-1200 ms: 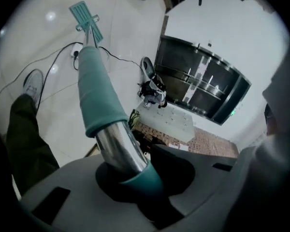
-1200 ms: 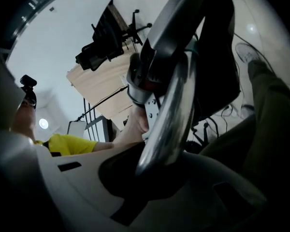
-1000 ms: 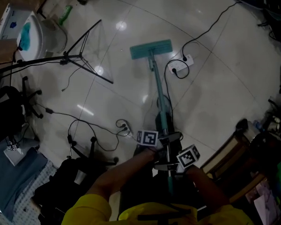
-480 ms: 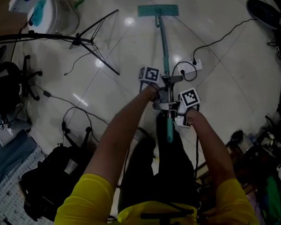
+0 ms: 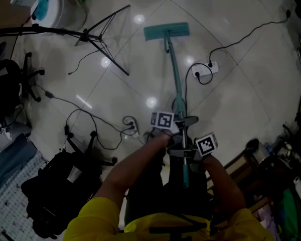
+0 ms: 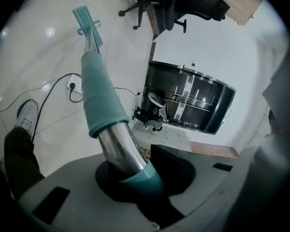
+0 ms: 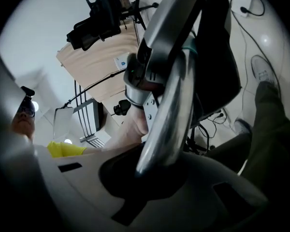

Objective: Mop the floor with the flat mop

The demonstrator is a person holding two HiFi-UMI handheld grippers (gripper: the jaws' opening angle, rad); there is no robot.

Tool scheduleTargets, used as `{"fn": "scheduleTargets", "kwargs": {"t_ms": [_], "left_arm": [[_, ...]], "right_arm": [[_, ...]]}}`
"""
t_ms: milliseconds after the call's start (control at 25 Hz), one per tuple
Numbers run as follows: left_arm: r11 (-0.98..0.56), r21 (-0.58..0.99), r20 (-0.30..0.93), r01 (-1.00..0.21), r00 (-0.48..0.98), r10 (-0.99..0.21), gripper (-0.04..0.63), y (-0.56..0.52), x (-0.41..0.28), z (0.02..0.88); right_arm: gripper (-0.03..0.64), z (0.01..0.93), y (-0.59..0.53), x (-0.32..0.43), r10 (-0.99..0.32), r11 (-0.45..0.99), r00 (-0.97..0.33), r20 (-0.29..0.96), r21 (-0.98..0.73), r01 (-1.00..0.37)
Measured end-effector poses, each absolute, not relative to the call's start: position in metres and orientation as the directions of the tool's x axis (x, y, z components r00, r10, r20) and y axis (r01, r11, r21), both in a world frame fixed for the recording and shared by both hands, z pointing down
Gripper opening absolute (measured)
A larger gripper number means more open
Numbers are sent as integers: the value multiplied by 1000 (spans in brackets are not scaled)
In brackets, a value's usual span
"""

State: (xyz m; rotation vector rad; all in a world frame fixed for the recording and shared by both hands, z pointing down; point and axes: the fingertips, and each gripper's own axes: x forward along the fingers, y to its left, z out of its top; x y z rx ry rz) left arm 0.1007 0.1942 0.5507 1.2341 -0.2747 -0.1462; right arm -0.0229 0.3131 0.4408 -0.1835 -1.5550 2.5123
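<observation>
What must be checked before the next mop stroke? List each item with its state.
1. Left claw shut on the mop handle: ok.
2. Right claw shut on the handle, nearer its end: ok.
3. Mop head lying flat on the floor: ok, as far as the head view shows.
4. Stroke path free of cables: not ok. The power strip and its looped cable lie close beside the handle, on the right.
5. Stand legs apart from the mop head: ok, on the left with a gap.
6. Floor wet or dry ahead: cannot tell.
</observation>
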Motion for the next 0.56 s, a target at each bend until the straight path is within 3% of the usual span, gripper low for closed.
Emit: {"fn": "scheduleTargets", "kwargs": {"t_ms": [560], "left_arm": [[330, 944, 110, -10, 953, -283, 89, 226, 106, 543]], "right_arm": [[5, 437, 350, -12, 274, -440, -961, 24, -886, -148]]}}
